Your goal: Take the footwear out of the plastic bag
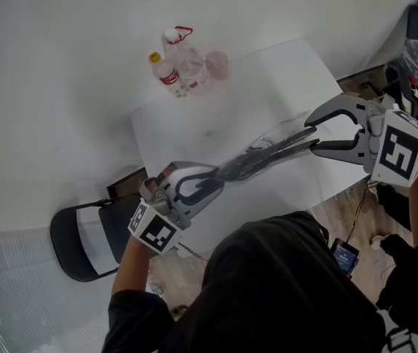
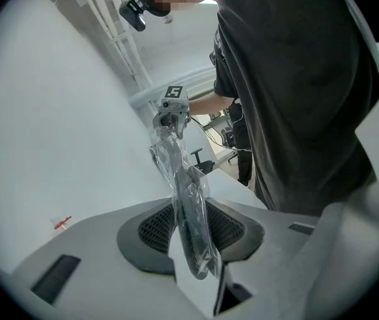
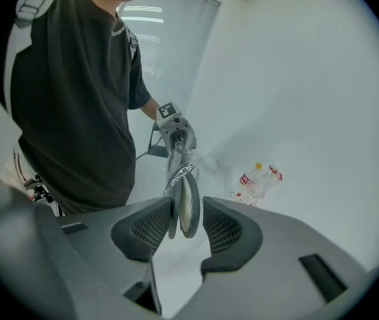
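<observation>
A clear plastic bag (image 1: 271,144) with dark, flat footwear (image 1: 249,162) in it hangs stretched between my two grippers above the white table (image 1: 186,127). My left gripper (image 1: 216,179) is shut on the bag's near end. In the left gripper view the bag (image 2: 172,155) and the dark footwear (image 2: 192,229) run between the pads (image 2: 156,229). My right gripper (image 1: 314,139) is shut on the far end. In the right gripper view two grey soles (image 3: 188,205) stand on edge between its pads (image 3: 150,227), with crinkled bag (image 3: 178,173) beyond them towards the left gripper (image 3: 176,133).
Several plastic bottles (image 1: 183,66) stand at the table's far corner, also in the right gripper view as bottles (image 3: 257,181). A black chair (image 1: 84,241) sits at the lower left. A phone (image 1: 344,256) and cables lie on the floor to the right. The person's dark shirt (image 1: 282,293) fills the bottom.
</observation>
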`<action>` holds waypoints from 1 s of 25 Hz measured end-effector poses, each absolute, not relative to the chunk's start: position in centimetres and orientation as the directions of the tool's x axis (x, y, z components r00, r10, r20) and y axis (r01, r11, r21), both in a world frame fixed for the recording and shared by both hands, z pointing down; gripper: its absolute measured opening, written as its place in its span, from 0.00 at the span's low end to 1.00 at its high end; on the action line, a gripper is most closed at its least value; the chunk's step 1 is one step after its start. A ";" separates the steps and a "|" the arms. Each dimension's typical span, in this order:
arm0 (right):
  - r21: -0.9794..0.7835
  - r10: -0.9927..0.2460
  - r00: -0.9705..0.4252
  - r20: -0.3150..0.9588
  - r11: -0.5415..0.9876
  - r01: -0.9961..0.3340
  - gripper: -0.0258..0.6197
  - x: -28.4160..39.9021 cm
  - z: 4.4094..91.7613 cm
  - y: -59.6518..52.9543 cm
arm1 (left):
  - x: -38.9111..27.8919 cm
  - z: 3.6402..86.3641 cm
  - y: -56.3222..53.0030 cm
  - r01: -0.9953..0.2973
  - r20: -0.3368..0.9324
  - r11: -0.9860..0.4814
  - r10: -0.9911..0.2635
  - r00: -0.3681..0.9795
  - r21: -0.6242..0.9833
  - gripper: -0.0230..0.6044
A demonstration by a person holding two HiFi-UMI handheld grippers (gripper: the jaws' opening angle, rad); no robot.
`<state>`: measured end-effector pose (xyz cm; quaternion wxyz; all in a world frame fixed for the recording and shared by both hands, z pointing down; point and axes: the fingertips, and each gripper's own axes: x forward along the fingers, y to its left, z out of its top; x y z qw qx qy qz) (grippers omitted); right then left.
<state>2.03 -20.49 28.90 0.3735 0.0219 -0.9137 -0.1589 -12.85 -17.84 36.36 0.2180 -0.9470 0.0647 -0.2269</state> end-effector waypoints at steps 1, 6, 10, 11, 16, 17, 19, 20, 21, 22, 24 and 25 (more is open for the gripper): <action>0.290 -0.142 -0.715 0.684 0.953 0.088 0.28 2.0 29.2 -20.2 | -12.8 36.3 -17.7 -0.024 0.397 -0.894 -0.222 0.891 -0.447 0.26; 0.279 -0.108 -0.707 0.699 0.951 0.130 0.28 0.5 30.1 -19.3 | -12.4 35.2 -17.6 -0.042 0.351 -0.892 -0.220 0.910 -0.450 0.25; 0.363 -0.167 -0.684 0.711 0.919 0.153 0.21 -0.5 31.2 -19.8 | -12.1 35.1 -17.9 -0.050 0.349 -0.890 -0.228 0.909 -0.453 0.25; 0.385 -0.185 -0.685 0.705 0.911 0.150 0.19 -0.7 31.2 -19.9 | -12.2 35.2 -18.2 -0.059 0.353 -0.893 -0.237 0.905 -0.447 0.25; 0.471 -0.260 -0.698 0.668 0.873 0.125 0.17 -1.0 30.0 -20.9 | -13.7 35.8 -21.5 -0.186 0.397 -0.923 -0.318 0.861 -0.338 0.59; 0.482 -0.271 -0.698 0.663 0.868 0.120 0.17 -1.0 29.8 -21.1 | -14.2 36.3 -22.3 -0.207 0.426 -0.922 -0.340 0.839 -0.327 0.61; 0.494 -0.284 -0.699 0.657 0.862 0.114 0.17 -1.1 29.5 -21.2 | -14.9 37.5 -23.1 -0.214 0.503 -0.917 -0.368 0.782 -0.338 0.67; 0.501 -0.288 -0.699 0.655 0.858 0.116 0.17 -1.3 29.4 -21.2 | -15.0 38.2 -23.2 -0.202 0.546 -0.917 -0.369 0.752 -0.343 0.69; 0.509 -0.291 -0.699 0.653 0.852 0.121 0.17 -1.6 29.2 -21.2 | -14.9 38.9 -23.2 -0.183 0.587 -0.922 -0.362 0.724 -0.342 0.70; 0.518 -0.292 -0.700 0.651 0.845 0.129 0.17 -1.9 29.0 -21.2 | -14.6 39.6 -23.2 -0.161 0.623 -0.927 -0.349 0.700 -0.339 0.71; 0.539 -0.293 -0.708 0.643 0.830 0.146 0.17 -2.8 28.6 -21.1 | -14.0 40.8 -23.1 -0.119 0.675 -0.935 -0.324 0.662 -0.333 0.71; 0.548 -0.292 -0.711 0.640 0.821 0.156 0.17 -3.3 28.5 -21.0 | -13.7 41.4 -23.0 -0.101 0.693 -0.938 -0.315 0.649 -0.331 0.71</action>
